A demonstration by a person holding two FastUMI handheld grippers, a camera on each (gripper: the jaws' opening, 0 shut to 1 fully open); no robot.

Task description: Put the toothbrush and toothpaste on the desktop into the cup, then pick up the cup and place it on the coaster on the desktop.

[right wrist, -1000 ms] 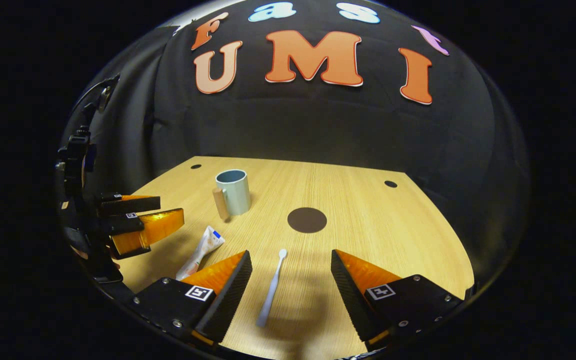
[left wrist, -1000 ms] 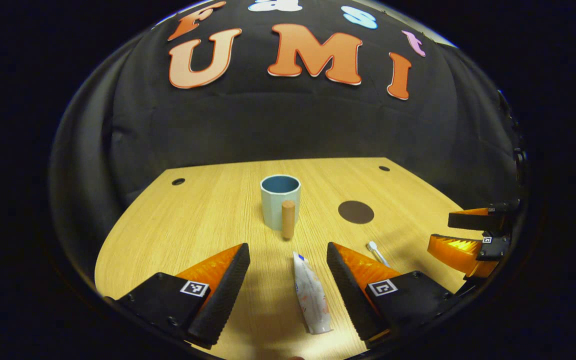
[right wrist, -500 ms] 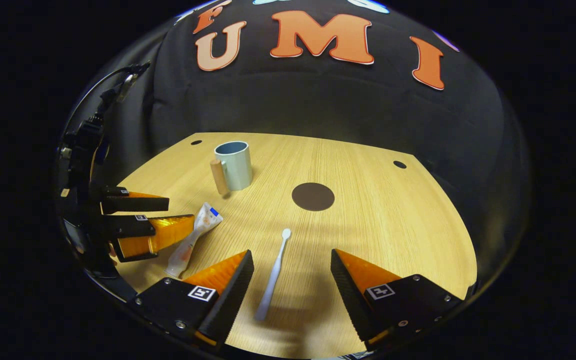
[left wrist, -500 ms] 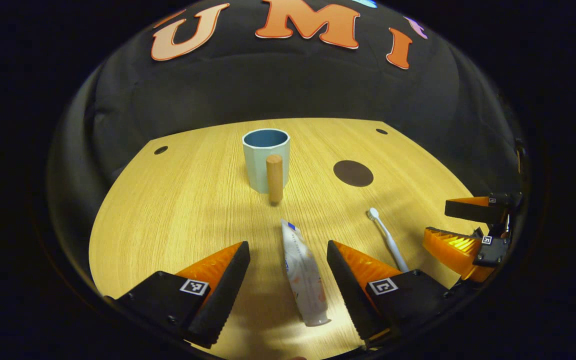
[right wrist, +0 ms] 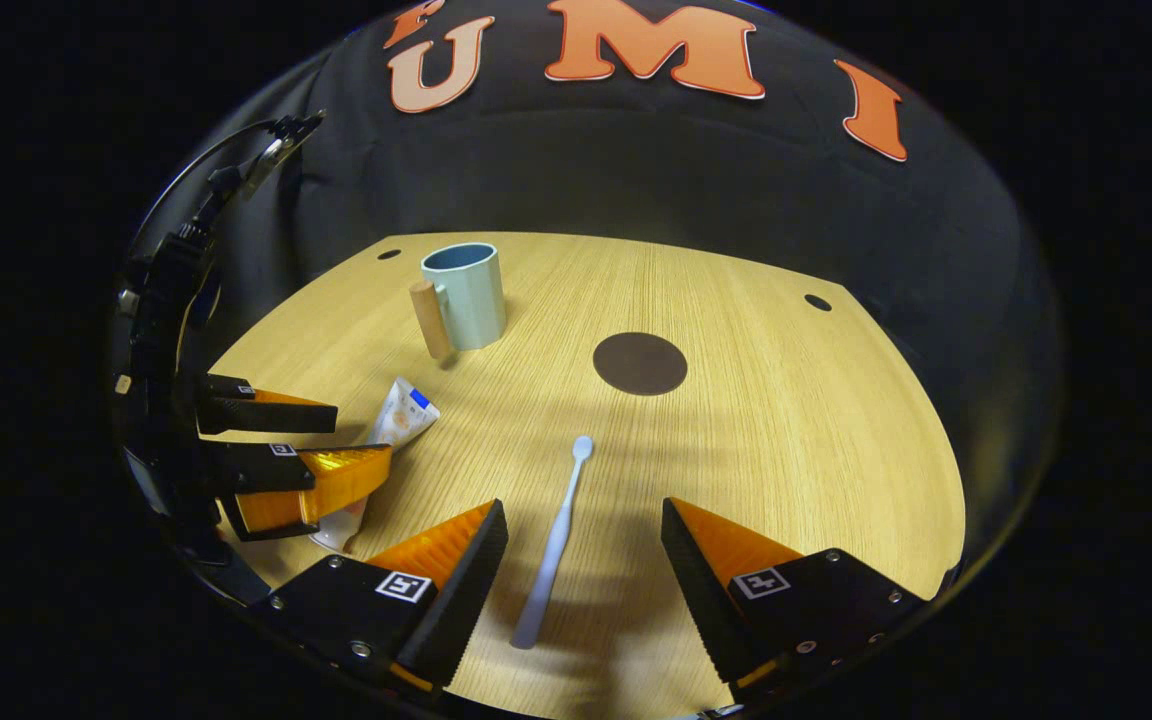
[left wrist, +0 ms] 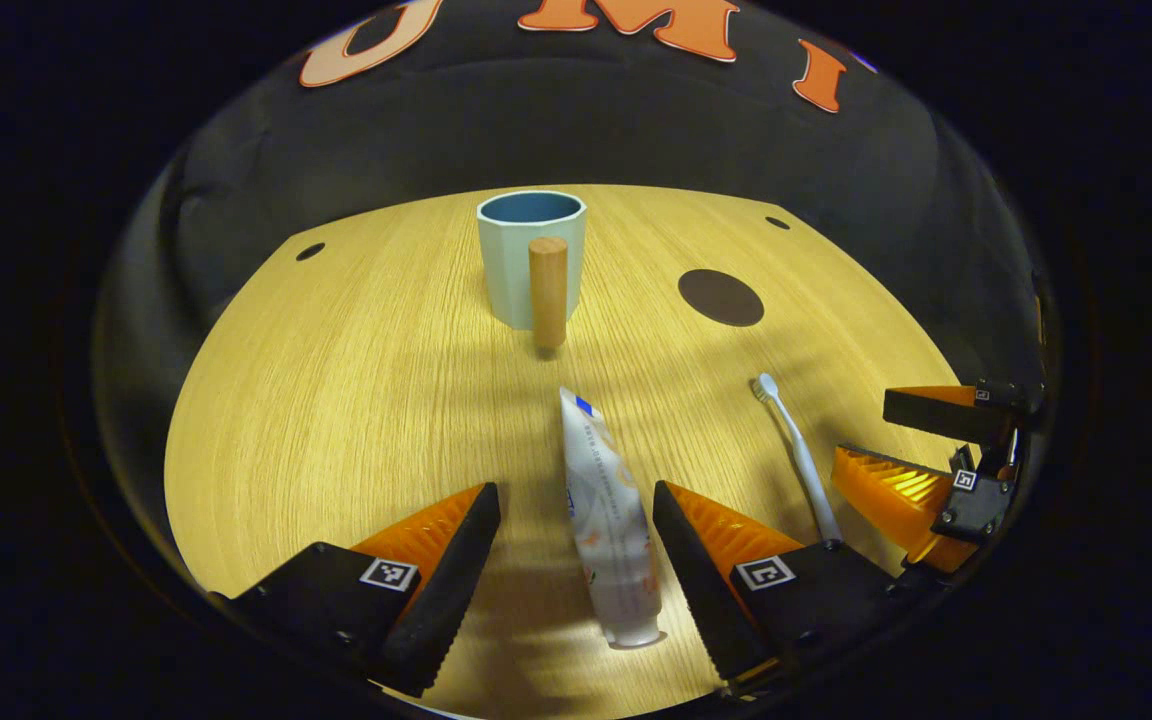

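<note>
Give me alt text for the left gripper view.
The open left gripper straddles a toothpaste tube lying on a wooden desktop. Beyond stand a pale blue cup with a wooden handle and a dark round coaster; a white toothbrush lies beside the right gripper.

Left tongs agape; right tongs agape, both low.
</note>
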